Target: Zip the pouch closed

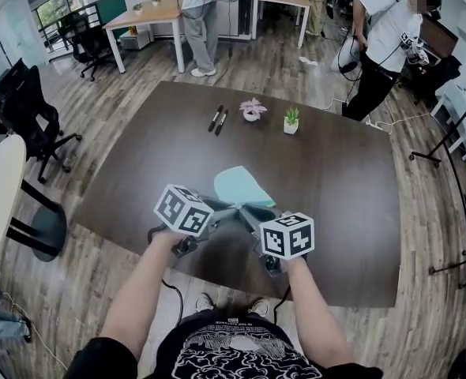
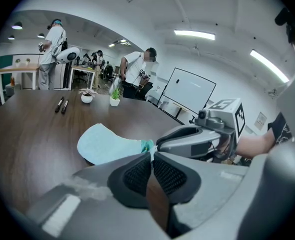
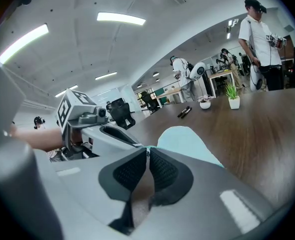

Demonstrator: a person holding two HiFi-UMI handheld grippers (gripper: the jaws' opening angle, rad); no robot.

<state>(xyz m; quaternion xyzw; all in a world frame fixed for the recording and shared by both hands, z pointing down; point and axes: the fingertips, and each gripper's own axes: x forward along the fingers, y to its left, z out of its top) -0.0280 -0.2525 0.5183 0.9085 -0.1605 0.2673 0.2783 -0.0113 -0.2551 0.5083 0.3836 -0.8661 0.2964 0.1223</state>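
A light blue pouch (image 1: 241, 185) lies flat on the dark brown table (image 1: 336, 180), its near end pointing at me. Both grippers meet at that near end. My left gripper (image 1: 231, 208) comes in from the left and is shut on the pouch's end, where a teal tab (image 2: 146, 145) shows just past its pads (image 2: 137, 174). My right gripper (image 1: 246, 209) comes in from the right and is shut tight at the same end. Only a sliver of teal shows at its tips (image 3: 147, 149). The pouch (image 3: 185, 139) stretches away beyond them. The zip itself is hidden.
Two black markers (image 1: 217, 118), a small pink plant (image 1: 252, 110) and a small green plant (image 1: 291, 120) stand at the table's far side. People stand beyond the table (image 1: 197, 22) (image 1: 383, 38). Office chairs (image 1: 28, 109) are at the left.
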